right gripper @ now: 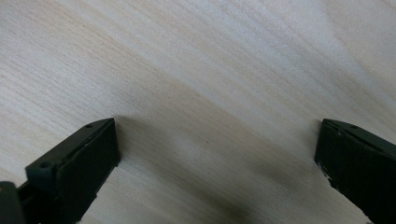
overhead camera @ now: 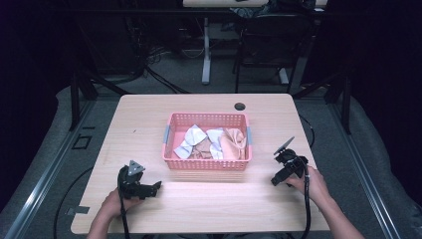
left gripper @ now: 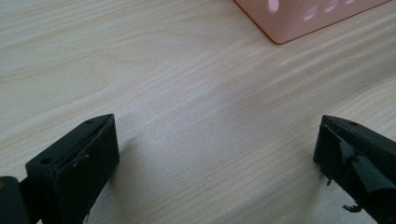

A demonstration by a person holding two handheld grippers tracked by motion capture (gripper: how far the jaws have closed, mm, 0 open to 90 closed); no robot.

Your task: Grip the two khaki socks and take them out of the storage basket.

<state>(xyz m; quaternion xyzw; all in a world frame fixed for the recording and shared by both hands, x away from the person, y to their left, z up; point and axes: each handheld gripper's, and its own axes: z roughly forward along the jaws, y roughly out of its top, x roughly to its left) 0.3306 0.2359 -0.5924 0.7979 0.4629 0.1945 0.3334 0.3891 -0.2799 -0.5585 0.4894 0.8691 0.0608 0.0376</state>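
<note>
A pink basket is set mid-table, w/ crumpled cloths piled inside: pale blue-white pieces at the left and centre, peach-tan ones at the right. All of the fabric is kept within the basket walls; nothing is draped over the rim as far as can be seen.

The left gripper is held low over the table, near the basket's front-left corner but apart from it; its jaws are spread wide w/ nothing between them, bare wood being seen in the left gripper view, plus a basket corner at top. The right gripper is held off the basket's right side, also apart, jaws likewise released and empty.

Step in hand, as judged: approach, no cloth grasped yet. Next move calls for one gripper to be lifted over the rim and lowered onto a raised fold, then closed on a single layer so that only one piece is drawn out.
</note>
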